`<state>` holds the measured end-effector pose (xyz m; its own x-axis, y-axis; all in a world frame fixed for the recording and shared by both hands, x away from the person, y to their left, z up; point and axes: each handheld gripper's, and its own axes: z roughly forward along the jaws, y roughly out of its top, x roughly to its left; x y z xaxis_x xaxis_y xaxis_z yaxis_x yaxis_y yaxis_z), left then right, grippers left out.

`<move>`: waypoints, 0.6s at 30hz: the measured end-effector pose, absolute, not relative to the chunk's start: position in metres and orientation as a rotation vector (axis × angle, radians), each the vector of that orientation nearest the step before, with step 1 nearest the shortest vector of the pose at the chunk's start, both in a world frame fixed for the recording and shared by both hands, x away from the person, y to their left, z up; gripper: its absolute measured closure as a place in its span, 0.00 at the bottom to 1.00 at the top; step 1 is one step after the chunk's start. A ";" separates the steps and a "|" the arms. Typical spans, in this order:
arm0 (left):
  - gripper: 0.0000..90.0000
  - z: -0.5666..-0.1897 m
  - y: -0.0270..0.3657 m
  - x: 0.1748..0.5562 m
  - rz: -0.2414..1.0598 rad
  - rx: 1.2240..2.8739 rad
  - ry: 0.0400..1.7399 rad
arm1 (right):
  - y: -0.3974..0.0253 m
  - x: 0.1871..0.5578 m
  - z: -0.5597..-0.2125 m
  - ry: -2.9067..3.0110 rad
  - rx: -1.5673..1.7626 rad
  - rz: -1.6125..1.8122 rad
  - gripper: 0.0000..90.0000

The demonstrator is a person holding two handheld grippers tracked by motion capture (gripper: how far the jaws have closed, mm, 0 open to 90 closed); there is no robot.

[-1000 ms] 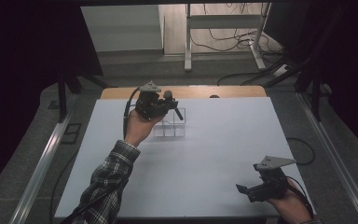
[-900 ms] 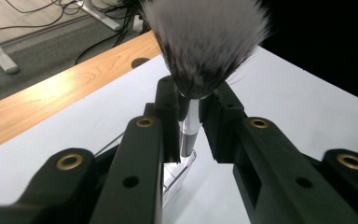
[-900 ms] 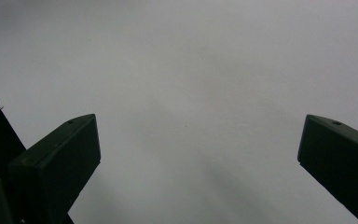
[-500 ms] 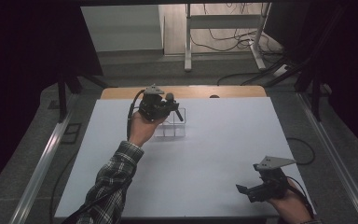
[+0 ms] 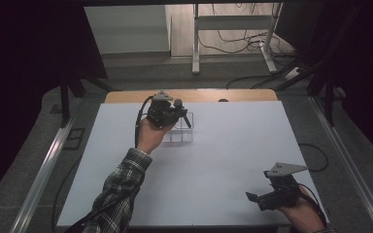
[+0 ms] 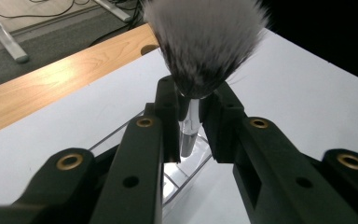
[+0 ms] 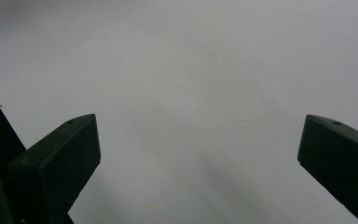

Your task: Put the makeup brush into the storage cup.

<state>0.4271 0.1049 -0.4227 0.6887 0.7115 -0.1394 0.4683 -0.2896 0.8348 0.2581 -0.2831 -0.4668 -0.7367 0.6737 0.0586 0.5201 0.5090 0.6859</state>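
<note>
The white tabletop (image 5: 233,160) is bare over most of its surface, with a strip of wood left uncovered along its far edge, and over the last second almost nothing on it has shifted — the one change is at the far left-centre, where the left tongs (image 5: 184,116) have drifted a little farther from the person and now hang over the clear plastic organizer (image 5: 180,135) rather than in front of it. They are clamped on a makeup brush (image 5: 178,104), and that small advance suggests the brush is being carried to one of the organizer's compartments, with the lowering and release yet to come. The right tongs (image 5: 255,200) have not moved at all; they rest near the right front corner of the tabletop, well apart from the work, and look idle. The high view gives this layout but leaves the brush as a small dark knob above the hand. The left gripper view supplies the detail — the brush (image 6: 200,42) stands upright with its grey-white bristles fanned out above the jaws, its silver ferrule (image 6: 189,126) pinched between the two black tips, and the organizer's transparent walls (image 6: 186,168) directly beneath, though which compartment lies under the handle I cannot tell. The right gripper view shows that tool's jaws spread wide with nothing between them, over plain white tabletop (image 7: 191,84).
</note>
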 end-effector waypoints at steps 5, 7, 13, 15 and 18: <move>0.85 -0.428 0.103 0.428 0.324 1.950 0.921 | -0.283 0.258 -0.467 2.536 1.020 1.040 0.00; 0.85 -0.430 0.103 0.428 0.325 1.953 0.924 | -0.283 0.258 -0.467 2.538 1.011 1.037 0.00; 0.85 -0.438 0.100 0.428 0.323 1.956 0.937 | -0.282 0.258 -0.468 2.543 1.014 1.024 0.00; 0.85 -0.440 0.099 0.429 0.322 1.959 0.938 | -0.282 0.258 -0.468 2.545 1.012 1.023 0.00; 0.85 -0.444 0.098 0.429 0.330 1.964 0.944 | -0.282 0.258 -0.468 2.545 1.012 1.021 0.00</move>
